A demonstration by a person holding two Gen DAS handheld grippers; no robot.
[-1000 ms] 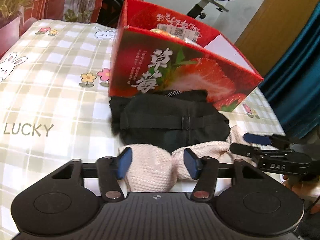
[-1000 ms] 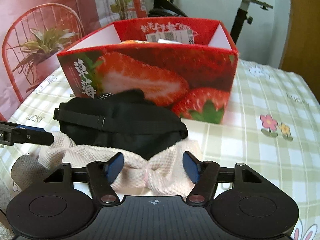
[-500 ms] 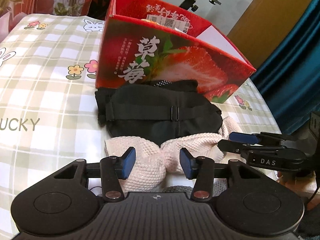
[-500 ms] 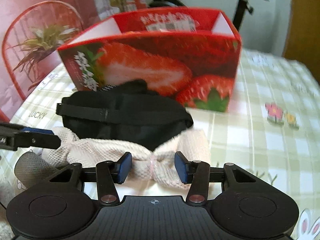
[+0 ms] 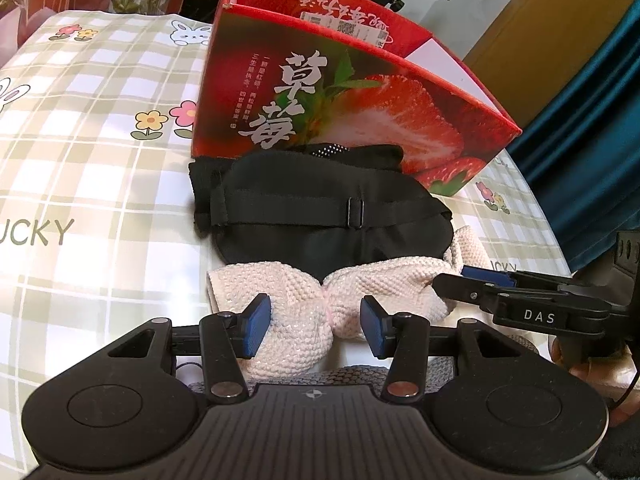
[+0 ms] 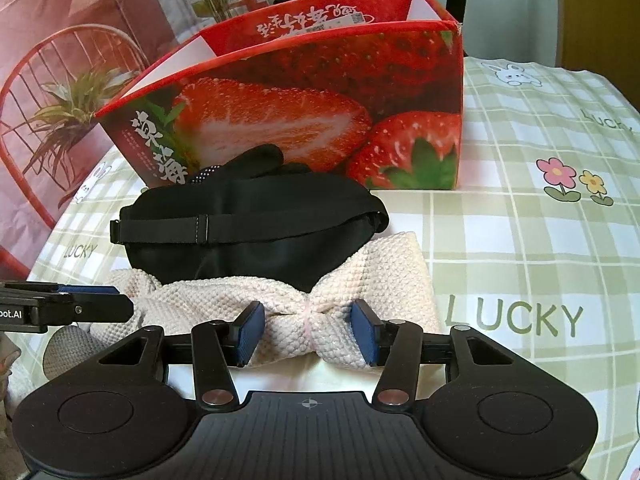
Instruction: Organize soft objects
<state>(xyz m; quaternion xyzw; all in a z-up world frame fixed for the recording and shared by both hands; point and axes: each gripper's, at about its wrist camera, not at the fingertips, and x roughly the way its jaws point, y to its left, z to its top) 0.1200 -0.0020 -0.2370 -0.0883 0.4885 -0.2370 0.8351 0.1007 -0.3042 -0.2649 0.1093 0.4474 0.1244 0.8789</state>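
Observation:
A pink knitted headband (image 5: 304,312) (image 6: 320,300) lies on the checked tablecloth, pinched at its middle. A black eye mask (image 5: 320,216) (image 6: 248,232) lies just behind it, against a red strawberry box (image 5: 352,92) (image 6: 304,120). My left gripper (image 5: 315,326) is open, its pads either side of the headband's left half. My right gripper (image 6: 307,334) is open, its pads either side of the headband's pinched middle. The right gripper also shows in the left wrist view (image 5: 472,280), and the left gripper in the right wrist view (image 6: 100,304).
A grey knitted item (image 6: 64,348) lies at the near edge under the grippers. The open box holds items with a label. A plant and red chair (image 6: 68,92) stand beyond the table's left side. A blue curtain (image 5: 592,128) hangs at the right.
Both grippers have moved forward and down over the pink headband, and their jaws have narrowed around it. The headband and eye mask have not moved.

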